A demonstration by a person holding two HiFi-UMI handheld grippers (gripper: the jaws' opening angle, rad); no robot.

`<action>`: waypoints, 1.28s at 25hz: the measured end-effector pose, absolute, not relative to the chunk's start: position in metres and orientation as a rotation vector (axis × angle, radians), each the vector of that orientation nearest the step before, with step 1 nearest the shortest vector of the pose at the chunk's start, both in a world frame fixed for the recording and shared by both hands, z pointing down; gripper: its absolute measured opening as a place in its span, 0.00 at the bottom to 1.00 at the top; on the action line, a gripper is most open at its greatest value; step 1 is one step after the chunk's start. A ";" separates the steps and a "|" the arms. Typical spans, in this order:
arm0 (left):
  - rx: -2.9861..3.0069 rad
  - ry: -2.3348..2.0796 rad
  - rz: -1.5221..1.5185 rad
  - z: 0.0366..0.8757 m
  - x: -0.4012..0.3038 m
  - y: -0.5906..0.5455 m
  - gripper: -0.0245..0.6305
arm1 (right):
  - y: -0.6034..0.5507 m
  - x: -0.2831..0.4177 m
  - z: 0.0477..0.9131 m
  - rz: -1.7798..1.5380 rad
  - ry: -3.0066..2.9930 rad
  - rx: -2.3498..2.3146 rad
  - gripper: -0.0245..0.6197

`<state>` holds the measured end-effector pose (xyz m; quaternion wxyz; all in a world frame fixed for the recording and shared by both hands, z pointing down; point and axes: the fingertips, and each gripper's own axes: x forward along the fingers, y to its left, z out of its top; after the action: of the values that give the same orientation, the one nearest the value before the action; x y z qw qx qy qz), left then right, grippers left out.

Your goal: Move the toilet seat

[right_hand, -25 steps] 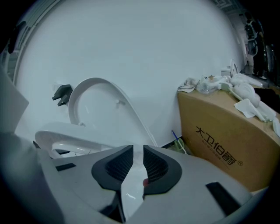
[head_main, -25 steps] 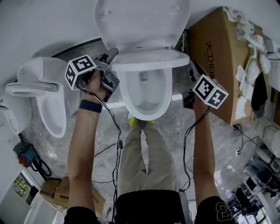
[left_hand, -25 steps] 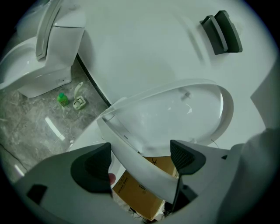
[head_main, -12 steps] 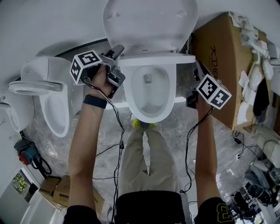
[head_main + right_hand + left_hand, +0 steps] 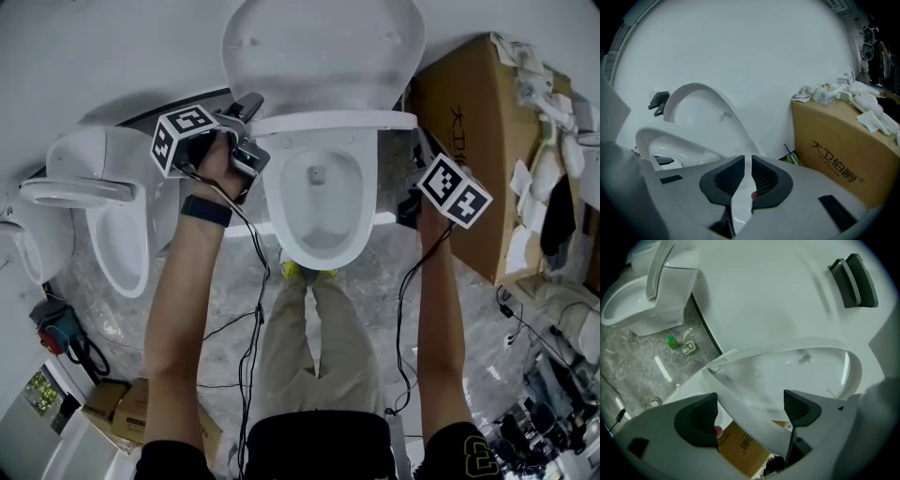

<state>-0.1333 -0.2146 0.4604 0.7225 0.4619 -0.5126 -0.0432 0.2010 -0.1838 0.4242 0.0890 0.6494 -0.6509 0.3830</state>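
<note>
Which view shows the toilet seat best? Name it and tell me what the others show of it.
The head view: the toilet seat shows across its whole width, lifted between lid and bowl. The left gripper view shows only part of its ring, close up. The right gripper view shows one curved piece at left.

White toilet seat (image 5: 323,122), white lid (image 5: 319,47). Black pads, pale grey bodies, black-and-white square markers: left gripper (image 5: 750,411), right gripper (image 5: 746,178). Brown cardboard box (image 5: 469,159), black print. Grey marbled floor (image 5: 375,281). Khaki trousers (image 5: 319,347), dark wristband (image 5: 206,210).
</note>
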 end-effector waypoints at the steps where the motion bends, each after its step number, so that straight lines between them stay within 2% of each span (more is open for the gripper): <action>1: 1.016 -1.135 -0.099 0.460 -0.134 -0.217 0.70 | -0.186 0.201 0.425 1.145 -1.935 1.937 0.12; 7: 0.992 -1.155 -0.133 0.460 -0.136 -0.230 0.73 | -0.201 0.200 0.424 1.119 -1.910 1.962 0.09; 22: 1.030 -1.162 -0.218 0.460 -0.138 -0.251 0.84 | -0.222 0.206 0.430 1.097 -1.861 1.984 0.08; 32: 1.013 -1.169 -0.243 0.459 -0.142 -0.263 0.85 | -0.234 0.204 0.429 1.091 -1.854 1.993 0.08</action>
<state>-0.1415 -0.2627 0.4588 0.7089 0.4563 -0.5266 -0.1093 0.2044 -0.2341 0.4291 0.1045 0.6758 -0.6288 0.3701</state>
